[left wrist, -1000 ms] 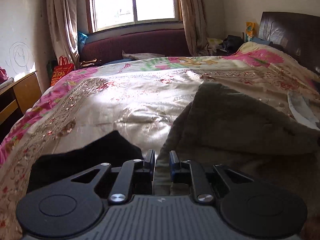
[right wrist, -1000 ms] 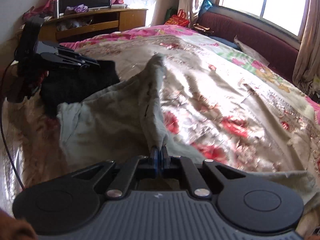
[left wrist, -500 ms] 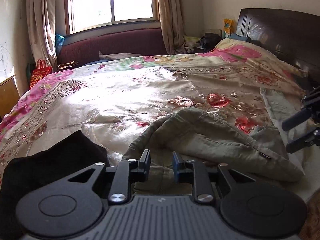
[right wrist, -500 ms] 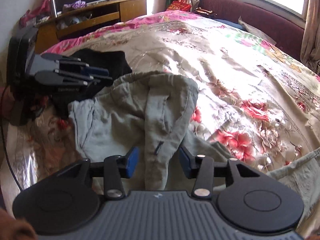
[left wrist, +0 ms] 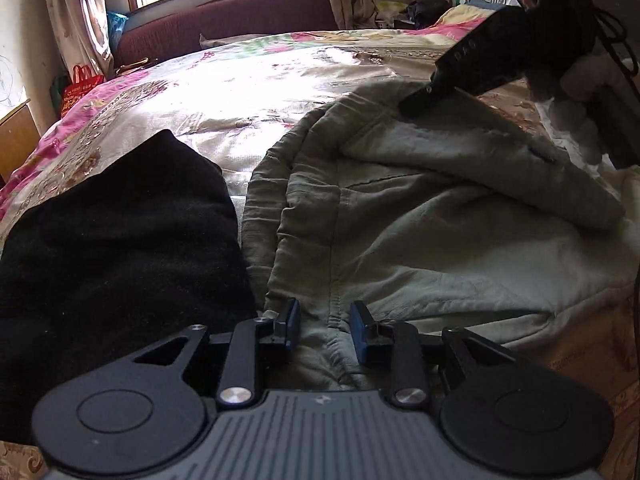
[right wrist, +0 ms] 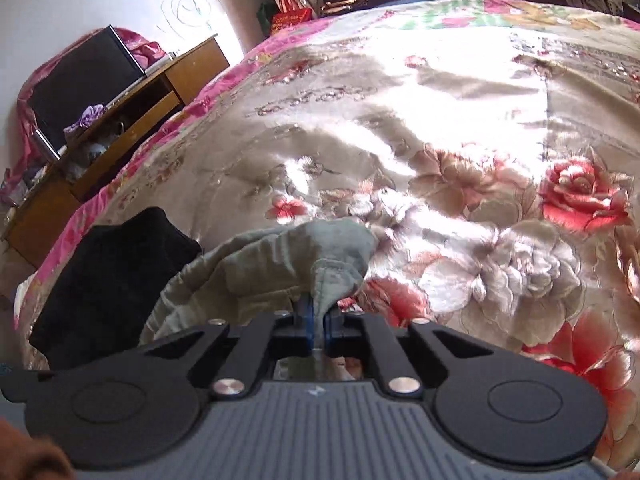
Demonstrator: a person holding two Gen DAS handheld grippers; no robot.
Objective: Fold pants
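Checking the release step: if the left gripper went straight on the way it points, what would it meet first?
Most likely the grey-green pants: the left gripper is opening with that cloth between its jaws, untouched by the pads, and cloth fills the line ahead.

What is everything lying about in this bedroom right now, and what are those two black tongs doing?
pants: one, grey-green, rumpled on the bed
black garment: one, black, left of the pants
bedspread: one, floral gold and pink, covers the bed
red bag: one, by the curtain
wooden cabinet: one, brown, beside the bed
screen: one, black, on the cabinet
left tongs: opening, pants fabric between the jaws
right tongs: shut on a pants fold
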